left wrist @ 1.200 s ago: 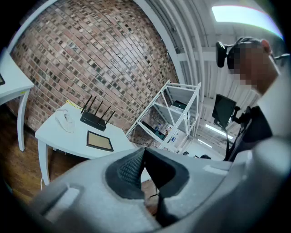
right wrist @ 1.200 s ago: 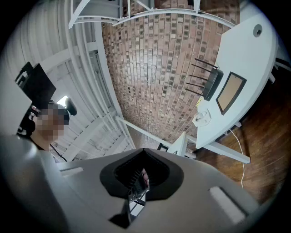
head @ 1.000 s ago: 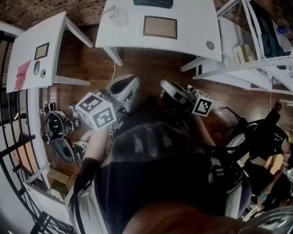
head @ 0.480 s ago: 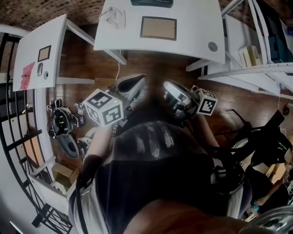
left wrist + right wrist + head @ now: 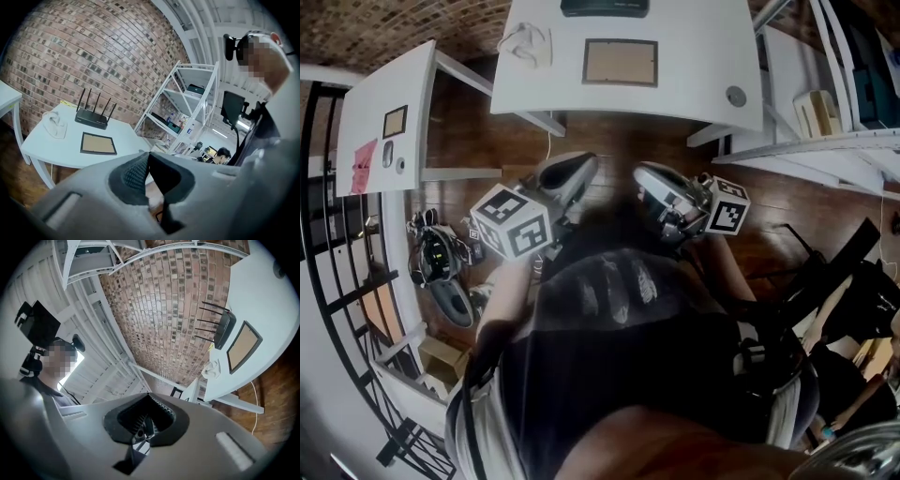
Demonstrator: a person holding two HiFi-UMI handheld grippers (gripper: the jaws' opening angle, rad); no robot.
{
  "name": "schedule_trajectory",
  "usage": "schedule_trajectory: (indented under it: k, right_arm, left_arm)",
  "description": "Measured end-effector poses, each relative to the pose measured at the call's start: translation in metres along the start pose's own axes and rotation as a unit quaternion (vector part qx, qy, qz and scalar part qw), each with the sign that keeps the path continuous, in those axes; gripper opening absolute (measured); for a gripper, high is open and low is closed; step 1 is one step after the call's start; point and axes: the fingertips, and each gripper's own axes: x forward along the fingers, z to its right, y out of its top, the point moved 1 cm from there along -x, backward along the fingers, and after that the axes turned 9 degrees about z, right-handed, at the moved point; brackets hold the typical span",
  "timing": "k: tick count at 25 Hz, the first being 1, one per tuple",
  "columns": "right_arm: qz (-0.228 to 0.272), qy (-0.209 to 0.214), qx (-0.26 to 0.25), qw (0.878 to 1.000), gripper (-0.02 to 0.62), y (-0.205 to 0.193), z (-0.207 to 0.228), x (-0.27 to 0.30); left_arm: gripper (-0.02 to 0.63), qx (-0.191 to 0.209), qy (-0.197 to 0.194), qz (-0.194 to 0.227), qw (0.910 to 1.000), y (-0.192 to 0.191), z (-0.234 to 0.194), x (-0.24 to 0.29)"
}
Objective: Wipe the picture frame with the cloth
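Note:
The dark-rimmed picture frame [image 5: 620,62] lies flat on the white table [image 5: 694,56], also seen as the picture frame [image 5: 98,143] and the picture frame [image 5: 243,345]. A crumpled white cloth [image 5: 526,42] rests at the table's left end, showing again as the cloth [image 5: 54,124] and the cloth [image 5: 213,369]. My left gripper [image 5: 579,169] and right gripper [image 5: 643,180] hover over the wooden floor, short of the table, both shut with nothing in them. The jaws meet at the left gripper [image 5: 149,157] and the right gripper [image 5: 149,397].
A black router [image 5: 605,7] stands behind the frame, and a small round object [image 5: 735,96] lies at the table's right. A second white table [image 5: 384,103] is at left, white shelving [image 5: 825,103] at right. Bags and a box [image 5: 441,272] lie on the floor left.
Both grippers have edged a little toward the white table, still shut and empty. The frame and cloth have not moved.

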Motion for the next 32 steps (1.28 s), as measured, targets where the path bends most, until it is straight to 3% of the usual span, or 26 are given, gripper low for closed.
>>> schedule_trajectory:
  k: [8,18,25,32]
  right_arm:
    - [-0.021,-0.024,-0.011,0.999,0.0,0.002,0.015,0.013]
    - [-0.013,-0.071,-0.032,0.997,0.0,0.005,0.034,0.042]
    - [-0.035,-0.092,-0.043,0.994,0.0,0.003,0.051,0.071]
    - [-0.045,-0.112,-0.062,0.991,-0.001,0.012,0.064,0.094]
  left_arm:
    - [-0.002,-0.018,-0.001,0.01,0.9998,0.003,-0.02,0.003]
    - [-0.002,-0.033,-0.05,0.02,0.998,0.027,-0.058,0.015]
    - [-0.002,-0.057,-0.045,0.024,0.9971,0.035,-0.1,0.008]
    - [-0.002,-0.045,-0.059,0.036,0.9966,0.058,-0.129,0.015]
